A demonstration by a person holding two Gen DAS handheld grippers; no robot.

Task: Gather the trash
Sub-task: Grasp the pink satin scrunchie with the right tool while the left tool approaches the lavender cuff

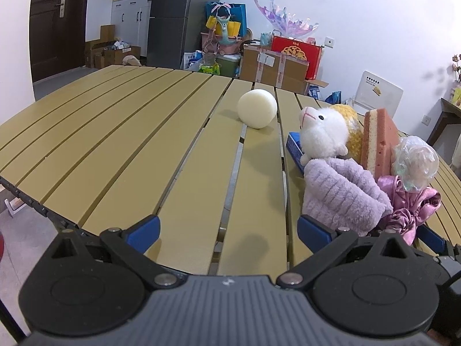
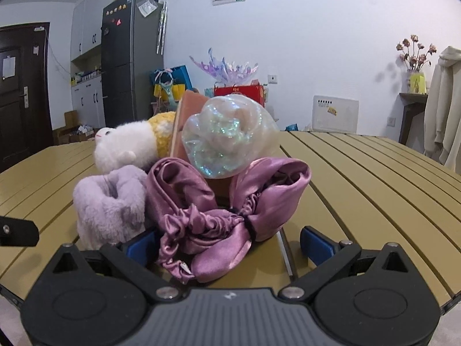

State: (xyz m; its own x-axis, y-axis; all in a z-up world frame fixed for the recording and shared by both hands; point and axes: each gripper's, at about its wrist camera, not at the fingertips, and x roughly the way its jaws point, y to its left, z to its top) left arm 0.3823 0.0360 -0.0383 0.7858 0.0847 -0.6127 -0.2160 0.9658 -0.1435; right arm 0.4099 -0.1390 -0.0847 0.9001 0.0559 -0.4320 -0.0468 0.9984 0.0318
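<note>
Satin scrunchie [image 2: 219, 225] is seen between the spread, empty fingers of the right tool [image 2: 230, 245], heaped with a fuzzy lilac scrunchie [image 2: 109, 201] and iridescent wrapper ball [image 2: 227, 135]. Left tool [image 1: 229, 230] is held wide apart, empty, over the table [image 1: 115, 150]; a foam ball [image 1: 257, 112] lies ahead.

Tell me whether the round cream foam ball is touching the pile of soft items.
No, the round cream foam ball sits alone on the yellow slatted table, with bare slats between it and the pile.
</note>
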